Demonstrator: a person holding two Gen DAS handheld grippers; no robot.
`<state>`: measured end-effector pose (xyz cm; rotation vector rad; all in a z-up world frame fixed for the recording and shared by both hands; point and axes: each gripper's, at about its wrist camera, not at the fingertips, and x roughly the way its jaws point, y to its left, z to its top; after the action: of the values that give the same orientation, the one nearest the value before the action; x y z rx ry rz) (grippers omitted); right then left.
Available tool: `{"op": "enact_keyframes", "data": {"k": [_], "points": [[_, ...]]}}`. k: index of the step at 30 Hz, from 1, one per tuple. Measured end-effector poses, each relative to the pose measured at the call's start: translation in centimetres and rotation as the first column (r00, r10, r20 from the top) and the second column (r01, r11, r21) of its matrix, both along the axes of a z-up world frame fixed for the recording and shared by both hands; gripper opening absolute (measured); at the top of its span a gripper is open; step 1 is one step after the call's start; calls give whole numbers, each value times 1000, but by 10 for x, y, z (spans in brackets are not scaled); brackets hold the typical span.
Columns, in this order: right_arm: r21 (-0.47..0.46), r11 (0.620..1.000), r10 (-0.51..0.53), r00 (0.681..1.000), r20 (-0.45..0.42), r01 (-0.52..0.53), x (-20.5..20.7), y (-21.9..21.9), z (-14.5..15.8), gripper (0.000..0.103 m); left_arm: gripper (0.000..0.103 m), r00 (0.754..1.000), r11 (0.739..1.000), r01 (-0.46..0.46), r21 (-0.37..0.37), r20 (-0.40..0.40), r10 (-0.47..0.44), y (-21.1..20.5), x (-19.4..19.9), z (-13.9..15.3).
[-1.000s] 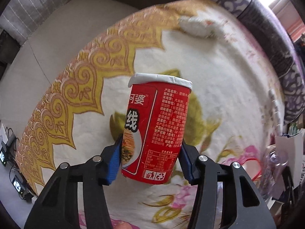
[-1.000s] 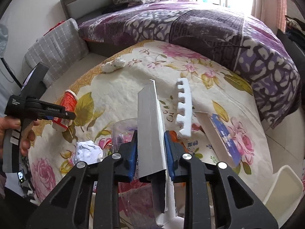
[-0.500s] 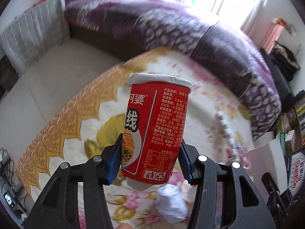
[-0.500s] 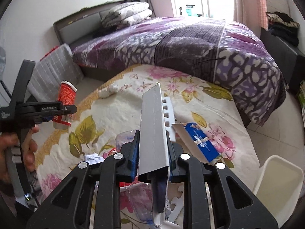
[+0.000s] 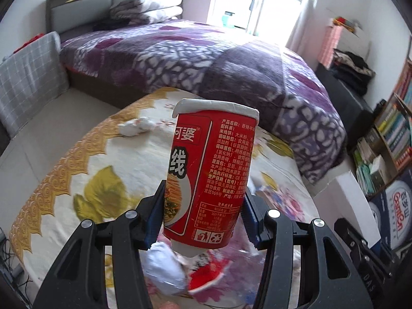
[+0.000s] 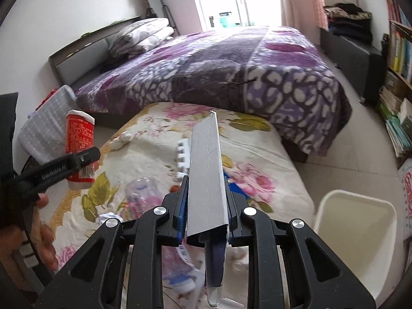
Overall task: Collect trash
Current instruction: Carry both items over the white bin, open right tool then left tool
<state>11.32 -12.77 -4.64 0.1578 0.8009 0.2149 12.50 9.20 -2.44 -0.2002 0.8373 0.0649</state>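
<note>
My left gripper (image 5: pixel 203 219) is shut on a red instant-noodle cup (image 5: pixel 208 172) with a white lid, held upright above the floral sheet (image 5: pixel 108 159). The same cup (image 6: pixel 79 144) shows at the left of the right wrist view, clamped by the left gripper (image 6: pixel 77 161) in a person's hand (image 6: pixel 41 234). My right gripper (image 6: pixel 206 208) is shut on a flattened grey cardboard box (image 6: pixel 206 175) that points up and away. Below lie a crumpled white paper ball (image 5: pixel 164 267), a red wrapper (image 5: pixel 208 278), a clear plastic bottle (image 6: pixel 141 193) and a white foam comb piece (image 6: pixel 182 157).
A white waste bin (image 6: pixel 355 234) stands on the floor at the right of the sheet. A crumpled tissue (image 5: pixel 136 127) lies at the sheet's far edge. Behind is a bed with a purple blanket (image 5: pixel 219 67). Bookshelves (image 5: pixel 391 139) and a white box (image 5: pixel 347 200) line the right side.
Both grippers have risen and tilted up, so the bed and window now show. The noodle cup and the cardboard stay clamped. The waste bin has come further into the right wrist view.
</note>
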Motion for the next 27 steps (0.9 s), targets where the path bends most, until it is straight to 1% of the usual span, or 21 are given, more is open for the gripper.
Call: {"op": "enact_keyframes", "data": {"k": [6, 9, 12, 15, 16, 17, 19, 20, 23, 27], "points": [[28, 993, -110, 991, -72, 112, -3, -44, -8, 22, 52, 995, 994, 101, 40, -6, -101, -45, -3, -13], [38, 983, -177, 978, -113, 182, -6, -68, -13, 23, 52, 988, 987, 152, 45, -21, -151, -68, -4, -20], [50, 966, -241, 956, -165, 252, -7, -92, -19, 24, 52, 981, 981, 192, 38, -41, -191, -85, -4, -28], [28, 945, -313, 928, -204, 325, -12, -116, -24, 31, 52, 971, 972, 232, 27, -59, -230, -103, -5, -35], [20, 937, -338, 916, -214, 350, -13, -123, -25, 37, 52, 966, 968, 252, 17, -65, -250, -112, -6, -37], [13, 927, -363, 905, -220, 375, -15, -132, -26, 40, 52, 962, 964, 265, 9, -69, -263, -117, -7, -39], [-1, 912, -400, 891, -216, 409, -19, -146, -26, 43, 52, 953, 956, 292, -12, -78, -292, -128, -9, -42], [-6, 903, -421, 882, -210, 430, -22, -153, -25, 50, 52, 950, 953, 301, -18, -82, -302, -132, -9, -42], [-11, 878, -471, 862, -185, 478, -29, -171, -19, 62, 52, 937, 942, 331, -49, -96, -335, -148, -10, -46], [-9, 855, -513, 843, -160, 518, -38, -190, -12, 69, 52, 915, 921, 378, -97, -115, -388, -173, -14, -51]]}}
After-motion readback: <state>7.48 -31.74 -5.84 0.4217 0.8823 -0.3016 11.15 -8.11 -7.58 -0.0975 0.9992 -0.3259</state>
